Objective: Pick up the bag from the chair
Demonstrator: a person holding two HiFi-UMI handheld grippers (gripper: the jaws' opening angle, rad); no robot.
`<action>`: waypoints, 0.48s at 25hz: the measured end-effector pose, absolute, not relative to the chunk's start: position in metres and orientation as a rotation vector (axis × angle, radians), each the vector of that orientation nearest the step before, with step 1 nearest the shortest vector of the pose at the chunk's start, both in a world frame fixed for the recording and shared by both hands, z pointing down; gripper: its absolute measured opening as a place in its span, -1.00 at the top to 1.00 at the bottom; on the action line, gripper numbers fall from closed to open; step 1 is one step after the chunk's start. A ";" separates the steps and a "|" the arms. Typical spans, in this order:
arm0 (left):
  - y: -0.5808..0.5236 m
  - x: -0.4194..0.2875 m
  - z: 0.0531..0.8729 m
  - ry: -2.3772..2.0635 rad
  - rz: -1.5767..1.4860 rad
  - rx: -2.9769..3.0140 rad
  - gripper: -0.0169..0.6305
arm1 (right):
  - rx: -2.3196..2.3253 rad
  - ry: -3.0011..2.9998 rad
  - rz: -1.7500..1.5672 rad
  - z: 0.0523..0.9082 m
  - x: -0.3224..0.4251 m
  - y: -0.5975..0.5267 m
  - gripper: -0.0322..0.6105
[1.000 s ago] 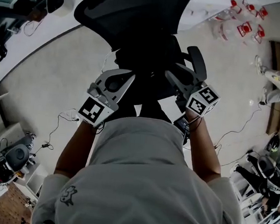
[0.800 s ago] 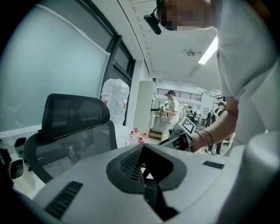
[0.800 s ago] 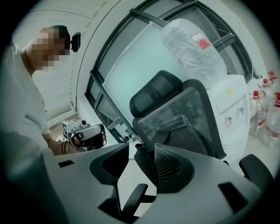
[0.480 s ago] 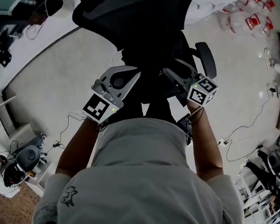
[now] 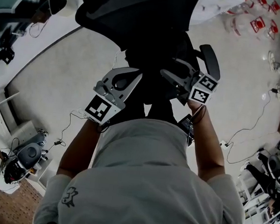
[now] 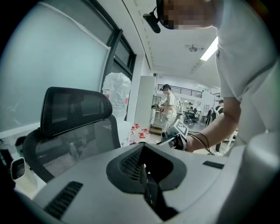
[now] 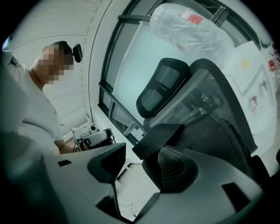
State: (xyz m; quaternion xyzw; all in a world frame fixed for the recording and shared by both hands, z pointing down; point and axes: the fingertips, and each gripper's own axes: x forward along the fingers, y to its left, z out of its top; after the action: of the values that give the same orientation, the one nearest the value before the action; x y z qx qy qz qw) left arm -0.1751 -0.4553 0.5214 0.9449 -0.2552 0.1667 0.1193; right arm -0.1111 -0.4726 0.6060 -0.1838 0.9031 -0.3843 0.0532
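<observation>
A black mesh office chair (image 5: 135, 10) stands in front of me with a dark bag (image 5: 154, 68) on its seat; the bag's outline is hard to make out. My right gripper (image 5: 169, 77) reaches in from the right. Its jaws have just been opening and stand wide in the right gripper view (image 7: 140, 159). A black webbing strap (image 7: 159, 135) lies loose over the right-hand jaw, unpinched. My left gripper (image 5: 129, 77) hovers at the bag's left side. In the left gripper view (image 6: 145, 168) its jaws meet along a dark seam, and I make out nothing held between them.
The chair's right armrest (image 5: 211, 62) sits just beyond my right gripper. Cables (image 5: 246, 134) trail across the pale floor. A white table with red-capped bottles (image 5: 259, 22) is at the far right. A bulging white plastic sack (image 7: 188, 26) sits behind the chair, by the window. People (image 6: 168, 109) stand far off.
My right gripper has shifted up the picture toward the chair and rolled a little, its jaws spreading. My left gripper has barely moved.
</observation>
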 end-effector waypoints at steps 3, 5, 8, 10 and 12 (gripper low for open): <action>-0.458 -0.175 0.521 -0.755 0.484 2.761 0.91 | -0.529 2.721 -1.137 0.594 -0.115 -0.479 0.25; -0.459 -0.175 0.521 -0.761 0.484 2.758 0.91 | -0.517 2.692 -1.130 0.587 -0.117 -0.484 0.25; -0.462 -0.179 0.520 -0.777 0.484 2.755 0.91 | -0.491 2.651 -1.137 0.579 -0.124 -0.493 0.25; -0.464 -0.184 0.518 -0.793 0.485 2.755 0.91 | -0.469 2.635 -1.144 0.576 -0.132 -0.499 0.25; -0.464 -0.188 0.517 -0.806 0.492 2.750 0.91 | -0.450 2.634 -1.145 0.573 -0.139 -0.503 0.25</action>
State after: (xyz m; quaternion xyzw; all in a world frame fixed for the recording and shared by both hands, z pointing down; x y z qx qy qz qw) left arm -0.1883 -0.4637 0.5168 0.9393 -0.2755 0.1680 0.1169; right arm -0.1389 -0.5030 0.5727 -0.1538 0.8998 -0.3911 0.1172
